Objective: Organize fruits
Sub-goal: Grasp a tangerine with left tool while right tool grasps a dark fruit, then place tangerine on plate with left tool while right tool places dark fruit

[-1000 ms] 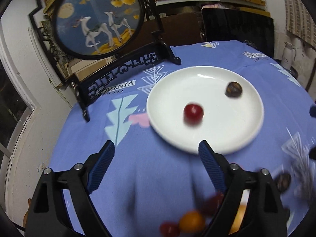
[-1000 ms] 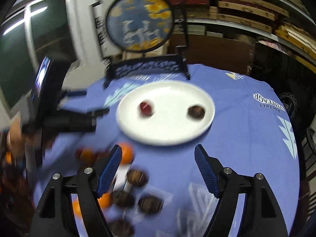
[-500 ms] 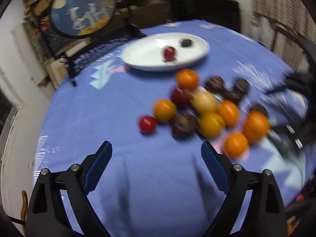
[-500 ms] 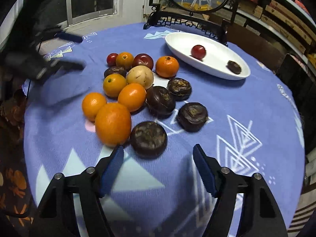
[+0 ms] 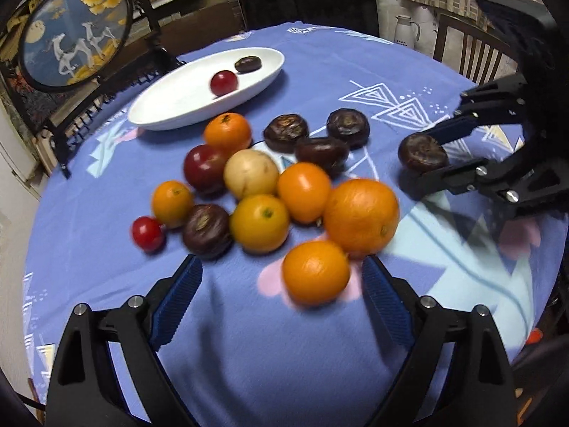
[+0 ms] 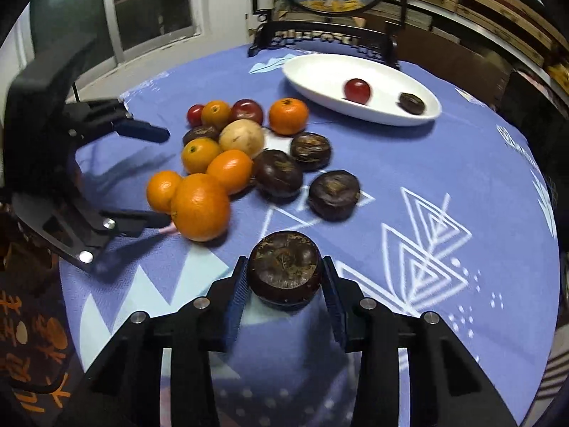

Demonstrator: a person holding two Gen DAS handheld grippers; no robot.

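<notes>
Between the blue ribbed pads of the right gripper (image 6: 284,277), a dark brown, flattened round fruit with a rough crown (image 6: 283,267) is clamped; the jaws have just been closing and are now drawn in against its sides. The fruit appears to rest on, or just above, the cloth at 6 o'clock in the right wrist view; which cannot be told. The step in hand is judged to be the pick-up of this fruit. A lift is called for next, and then, by judgement only, a carry toward the white oval dish (image 6: 320,71) at 1 o'clock, where a small red round fruit (image 6: 356,90) and another dark brown fruit (image 6: 411,102) already lie.

The left gripper (image 5: 281,297) is held wide open with nothing pressed between its pads. A small orange citrus fruit (image 5: 314,272) lies just ahead of the gap, toward the right-hand pad. It is judged the likely next target, and a further advance would be needed before closing.

Beyond the fingers, the heap at 12 o'clock in the left wrist view is made up of orange citrus of several sizes, a pale yellow-brown round fruit (image 5: 251,173), dark red fruits and dark brown ones, most touching.

The surface is a round table under a blue cloth printed with white triangles (image 5: 249,356). A round painted screen on a black carved stand (image 5: 74,35) is set behind the dish. Stacked shelving, a window and a wooden chair are noted around the table.
</notes>
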